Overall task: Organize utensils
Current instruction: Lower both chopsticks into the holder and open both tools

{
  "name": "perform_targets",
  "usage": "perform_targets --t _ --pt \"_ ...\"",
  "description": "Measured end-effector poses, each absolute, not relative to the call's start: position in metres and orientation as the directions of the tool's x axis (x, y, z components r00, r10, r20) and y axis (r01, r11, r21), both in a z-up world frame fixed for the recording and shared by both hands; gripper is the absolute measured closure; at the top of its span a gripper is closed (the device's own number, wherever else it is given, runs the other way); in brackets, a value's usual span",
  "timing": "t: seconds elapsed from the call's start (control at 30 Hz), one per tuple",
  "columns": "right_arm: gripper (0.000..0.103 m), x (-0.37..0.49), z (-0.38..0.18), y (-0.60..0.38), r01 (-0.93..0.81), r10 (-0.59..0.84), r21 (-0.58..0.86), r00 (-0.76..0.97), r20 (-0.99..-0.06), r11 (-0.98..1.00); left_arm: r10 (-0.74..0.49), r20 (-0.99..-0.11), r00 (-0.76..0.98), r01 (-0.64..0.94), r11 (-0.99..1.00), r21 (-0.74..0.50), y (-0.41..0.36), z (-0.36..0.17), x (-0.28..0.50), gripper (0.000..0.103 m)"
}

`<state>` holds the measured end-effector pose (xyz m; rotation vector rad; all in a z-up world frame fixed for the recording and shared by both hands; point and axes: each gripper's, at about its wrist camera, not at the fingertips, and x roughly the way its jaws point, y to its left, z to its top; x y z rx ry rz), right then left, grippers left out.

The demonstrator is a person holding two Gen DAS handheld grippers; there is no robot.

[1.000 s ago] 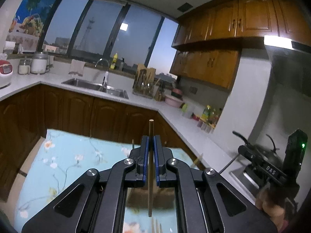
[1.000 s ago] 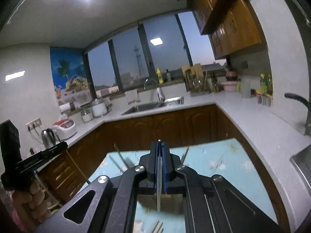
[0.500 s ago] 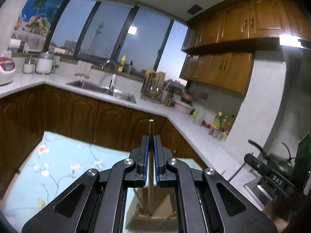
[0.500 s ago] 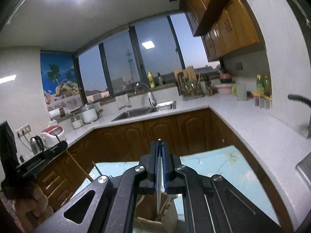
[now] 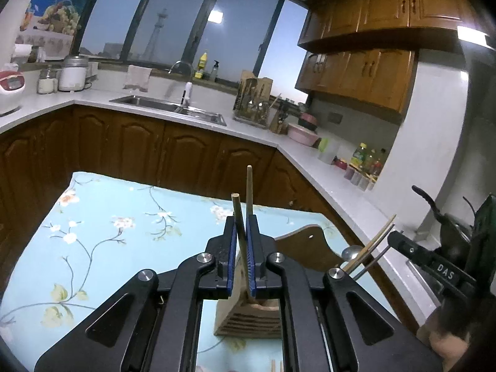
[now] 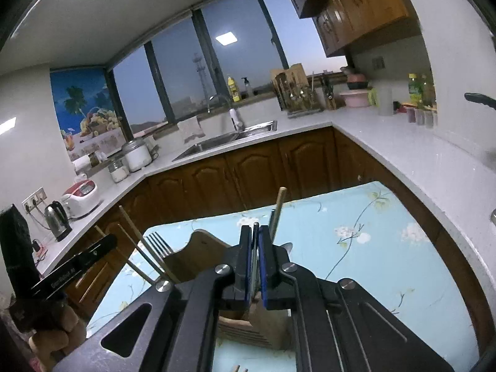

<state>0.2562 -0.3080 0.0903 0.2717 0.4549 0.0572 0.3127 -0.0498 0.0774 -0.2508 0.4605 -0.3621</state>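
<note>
Between my left gripper point(image 5: 241, 226)'s blue pads a narrow gap shows, with two wooden chopsticks point(image 5: 236, 214) standing in it, tilted slightly; I cannot tell whether the pads actually pinch them. My right gripper point(image 6: 254, 232) is closed down on a thin grey metal utensil handle point(image 6: 255, 229), its jaws nearly meeting. Both sets of jaws hang right over the wooden utensil holder point(image 5: 248, 319), where the sticks' lower ends sit inside a slot. From the right wrist view a fork point(image 6: 156, 243) and more chopsticks lean out of the holder's other side. Under the holder I see a pale blue floral tablecloth point(image 5: 102, 226) covering the table. Beyond it run dark wood cabinets point(image 5: 139, 152) beneath a white countertop point(image 6: 412, 155), with a steel sink point(image 5: 169, 107) below large windows point(image 5: 183, 24) showing a dusk sky. Upper cabinets point(image 5: 372, 12) hang on the right wall.
</note>
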Motion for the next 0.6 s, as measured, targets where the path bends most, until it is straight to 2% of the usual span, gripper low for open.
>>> perform_targets --t 0.3,0.43,0.5,0.53,0.57,0.6 --pt "0.097 0.259 0.087 -0.316 0.021 0.124 0.307 0.887 -0.444 0.951 -0.396 -0.401 0.826 0.284 0.907 -0.31 -0.052 0.079 0.315 0.097" --pt "0.092 0.259 0.087 -0.319 0.009 0.144 0.328 0.888 -0.437 0.945 -0.401 -0.42 0.814 0.277 0.904 -0.326 -0.05 0.08 0.315 0.095" --pt "0.086 0.256 0.089 -0.322 0.007 0.152 0.348 0.89 -0.429 0.938 -0.4 -0.423 0.813 0.273 0.904 -0.33 -0.047 0.081 0.312 0.084" --pt "0.07 0.253 0.09 -0.325 0.005 0.156 0.36 0.896 -0.416 0.933 -0.396 -0.423 0.815 0.268 0.905 -0.331 -0.046 0.082 0.31 0.077" --pt "0.053 0.249 0.093 -0.327 0.004 0.155 0.368 0.903 -0.4 0.93 -0.387 -0.424 0.819 0.257 0.908 -0.331 -0.044 0.083 0.308 0.061" --pt "0.048 0.245 0.094 -0.327 0.007 0.148 0.369 0.909 -0.389 0.929 -0.384 -0.414 0.825 0.252 0.907 -0.338 -0.042 0.085 0.304 0.057"
